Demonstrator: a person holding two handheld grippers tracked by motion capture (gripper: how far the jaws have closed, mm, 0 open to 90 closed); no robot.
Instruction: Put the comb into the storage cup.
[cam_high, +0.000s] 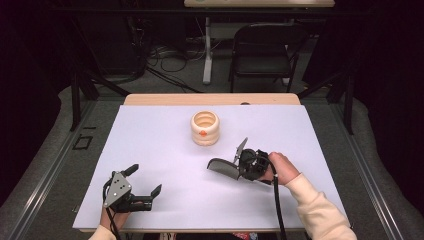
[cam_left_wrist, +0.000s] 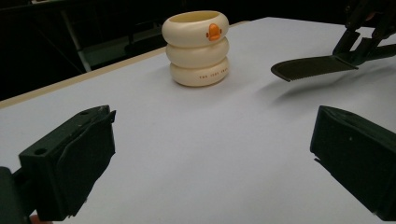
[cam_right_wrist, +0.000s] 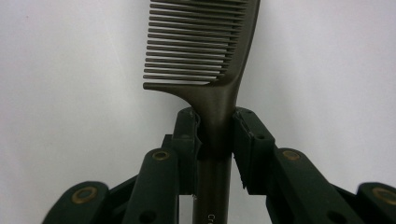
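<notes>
1. Comb (cam_right_wrist: 205, 51) pinched at its handle by right gripper (cam_high: 235, 162), held just above the white table (cam_high: 165, 150), at 4 o'clock from the cream ring-stacked cup (cam_high: 204, 128).
2. Long axis roughly level; toothed end points toward 9 o'clock in the high view, handle back toward the hand.
3. Left gripper (cam_high: 145, 182) spread, holding nothing, at 7 o'clock from the cup.
4. Likely next: tip the comb upright over the cup mouth, keep the grip firm, lower slowly.

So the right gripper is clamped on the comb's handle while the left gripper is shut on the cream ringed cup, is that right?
Not quite: the left gripper is open and holds nothing, well short of the cream ringed cup, as the left gripper view shows. The right gripper is indeed clamped on the comb by its handle.
</notes>
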